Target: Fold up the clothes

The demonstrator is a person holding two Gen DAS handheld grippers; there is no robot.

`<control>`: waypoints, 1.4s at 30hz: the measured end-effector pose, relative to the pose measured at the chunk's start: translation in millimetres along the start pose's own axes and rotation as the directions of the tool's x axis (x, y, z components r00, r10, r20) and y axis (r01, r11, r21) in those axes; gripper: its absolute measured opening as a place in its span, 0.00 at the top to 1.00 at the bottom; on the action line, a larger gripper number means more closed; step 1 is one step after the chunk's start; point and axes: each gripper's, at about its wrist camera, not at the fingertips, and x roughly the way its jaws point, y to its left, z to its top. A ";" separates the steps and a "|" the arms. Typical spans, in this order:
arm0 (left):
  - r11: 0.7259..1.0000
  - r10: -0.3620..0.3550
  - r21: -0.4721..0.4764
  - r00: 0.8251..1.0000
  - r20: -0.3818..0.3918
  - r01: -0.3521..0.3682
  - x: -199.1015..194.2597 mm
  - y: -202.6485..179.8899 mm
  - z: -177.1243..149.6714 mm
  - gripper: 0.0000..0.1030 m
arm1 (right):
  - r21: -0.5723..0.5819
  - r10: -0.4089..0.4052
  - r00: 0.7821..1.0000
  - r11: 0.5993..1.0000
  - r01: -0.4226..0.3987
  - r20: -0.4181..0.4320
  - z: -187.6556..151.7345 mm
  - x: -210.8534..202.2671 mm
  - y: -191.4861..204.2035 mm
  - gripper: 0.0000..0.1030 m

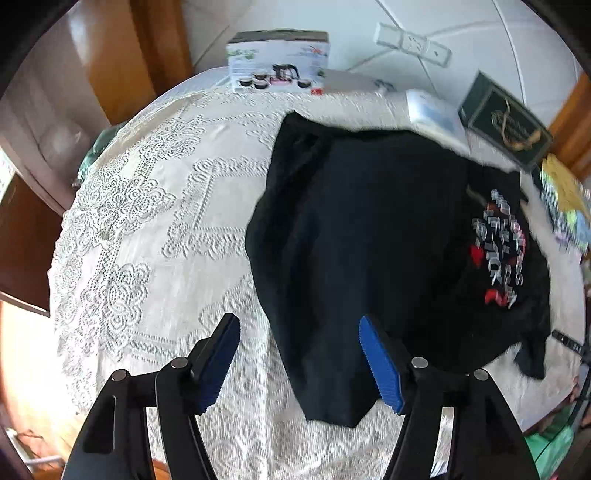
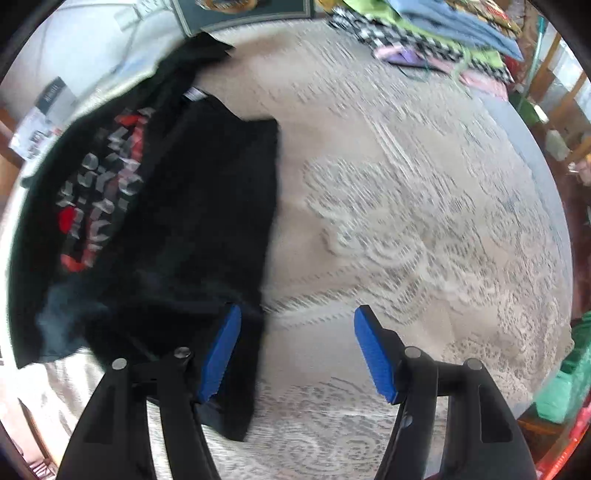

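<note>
We have the black printed T-shirt half folded mid-table on the lace tablecloth; left gripper and right gripper both gape empty; next, we judge, grip the near hem

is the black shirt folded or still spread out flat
Partly folded: one side of the black shirt is turned over the middle, covering part of the red and grey print. Both claws are open, holding nothing.

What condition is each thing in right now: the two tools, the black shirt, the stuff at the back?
Left tool: open, empty.
Right tool: open, empty.
Black T-shirt with red and grey print: partly folded, lying on the cloth.
White lace tablecloth: spread flat.
Pile of colourful clothes: stacked at the far edge.
Picture-printed white cardboard box: closed, upright.
</note>
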 end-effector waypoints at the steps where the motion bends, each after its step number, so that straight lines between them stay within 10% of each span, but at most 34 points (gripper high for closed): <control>1: 1.000 -0.003 0.001 1.000 0.009 0.003 2.1 3.7 9.4 0.34 | 0.001 0.013 1.000 1.000 -0.013 0.008 5.0 -1.9 3.0 0.38; 14: 0.990 0.005 0.142 1.000 0.003 -0.005 95.6 18.0 169.7 0.24 | 0.114 0.033 0.992 0.992 -0.047 0.122 85.9 -27.9 47.2 0.38; 17: 0.985 -0.002 0.175 1.000 -0.011 0.004 118.0 9.7 198.4 0.24 | 0.126 0.039 0.988 0.990 -0.058 0.149 119.2 -30.7 54.0 0.18; 26: 0.975 -0.005 0.223 0.999 -0.047 0.015 177.5 -17.0 242.5 0.20 | 0.024 0.046 0.993 0.999 -0.049 0.107 242.7 18.9 92.1 0.05; 35: 0.946 0.076 0.321 0.995 -0.067 -0.051 238.4 -43.3 260.0 0.20 | -0.093 0.016 1.000 0.996 -0.014 0.022 298.3 88.1 115.2 0.04; 36: 0.952 0.075 0.300 0.996 -0.052 -0.056 237.6 -41.9 262.3 0.24 | -0.110 0.017 1.000 0.994 -0.016 0.006 299.6 94.8 118.1 0.09; 38: 0.969 0.054 0.242 0.997 -0.051 -0.040 233.2 -37.0 268.4 0.82 | -0.155 -0.010 1.000 0.988 0.011 0.006 297.8 97.6 126.7 0.69; 39: 0.974 0.056 0.223 0.998 -0.038 -0.046 228.7 -34.9 270.8 0.87 | -0.184 -0.035 0.999 0.982 0.041 0.034 298.0 91.7 132.6 0.93; 42: 0.981 0.067 0.183 0.997 0.025 -0.070 210.1 -29.9 281.2 0.89 | -0.246 -0.059 0.978 0.963 0.109 0.201 302.9 51.4 148.3 0.96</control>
